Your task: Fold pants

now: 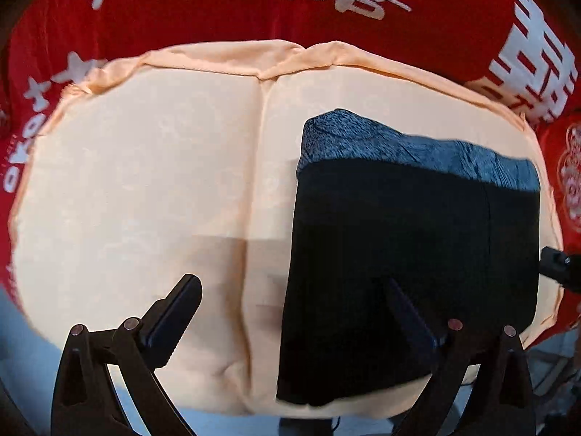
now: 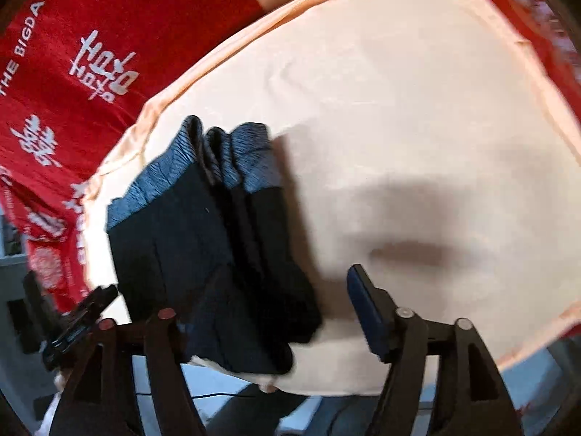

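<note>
The black pants (image 1: 410,254) lie folded into a compact rectangle on the peach cloth (image 1: 145,181), grey ribbed waistband (image 1: 417,149) at the far end. My left gripper (image 1: 294,305) is open and empty, held above the cloth, its right finger over the pants' near part. In the right wrist view the folded pants (image 2: 210,254) show stacked layers with the waistband (image 2: 232,156) at the far end. My right gripper (image 2: 261,309) is open and empty, its left finger hidden behind the pants' near edge. The other gripper's tip (image 2: 98,298) shows at left.
A red banner with white lettering (image 1: 326,7) hangs behind the peach-covered surface (image 2: 417,127). The surface's near edge drops to a pale floor (image 1: 21,356). The right gripper's tip (image 1: 559,261) shows at the right edge of the left wrist view.
</note>
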Action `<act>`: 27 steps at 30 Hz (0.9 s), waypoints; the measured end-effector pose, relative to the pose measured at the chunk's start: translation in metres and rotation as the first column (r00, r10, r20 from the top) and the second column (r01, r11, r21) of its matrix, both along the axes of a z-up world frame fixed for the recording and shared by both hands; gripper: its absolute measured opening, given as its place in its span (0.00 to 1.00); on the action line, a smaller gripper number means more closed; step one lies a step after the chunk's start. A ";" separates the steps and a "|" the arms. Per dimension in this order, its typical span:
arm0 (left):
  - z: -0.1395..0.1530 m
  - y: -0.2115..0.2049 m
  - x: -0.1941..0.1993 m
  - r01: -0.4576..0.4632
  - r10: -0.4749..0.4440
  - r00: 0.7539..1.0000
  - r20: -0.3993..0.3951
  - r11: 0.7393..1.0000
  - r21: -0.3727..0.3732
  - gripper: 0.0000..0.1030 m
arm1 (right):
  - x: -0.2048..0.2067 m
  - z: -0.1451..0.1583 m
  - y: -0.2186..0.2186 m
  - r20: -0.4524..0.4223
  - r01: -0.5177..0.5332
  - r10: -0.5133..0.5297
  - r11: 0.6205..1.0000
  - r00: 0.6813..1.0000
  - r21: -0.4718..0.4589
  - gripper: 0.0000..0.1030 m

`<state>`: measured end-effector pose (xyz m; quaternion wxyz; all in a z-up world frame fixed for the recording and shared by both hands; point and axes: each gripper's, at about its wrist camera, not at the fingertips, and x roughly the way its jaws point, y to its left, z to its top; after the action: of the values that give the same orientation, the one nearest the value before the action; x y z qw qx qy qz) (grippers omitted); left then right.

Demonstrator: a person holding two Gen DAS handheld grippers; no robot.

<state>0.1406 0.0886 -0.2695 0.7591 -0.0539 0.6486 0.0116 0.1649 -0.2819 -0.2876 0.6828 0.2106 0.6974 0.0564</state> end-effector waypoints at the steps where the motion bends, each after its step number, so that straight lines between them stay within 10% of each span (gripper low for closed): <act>1: 0.006 -0.002 -0.004 0.001 -0.002 1.000 0.003 1.000 0.011 0.99 | -0.006 0.008 0.000 0.008 -0.003 0.004 0.999 1.000 -0.038 0.73; 11: 0.056 -0.030 -0.041 0.046 -0.048 0.999 0.017 0.996 0.071 0.99 | -0.053 0.061 0.036 0.053 -0.051 0.065 0.973 0.996 -0.223 0.85; 13: 0.062 -0.034 -0.047 0.057 -0.058 0.998 0.009 0.996 0.074 0.99 | -0.060 0.072 0.045 0.068 -0.056 0.074 0.970 0.995 -0.237 1.00; 27: 0.110 -0.051 -0.078 0.102 -0.105 0.994 0.008 0.982 0.159 0.99 | -0.093 0.124 0.104 0.071 -0.161 0.198 0.922 0.978 -0.351 1.00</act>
<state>0.0628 0.0376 -0.1593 0.7658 0.0403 0.6414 0.0233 0.0717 -0.1777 -0.1634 0.7367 0.0203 0.6758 0.0077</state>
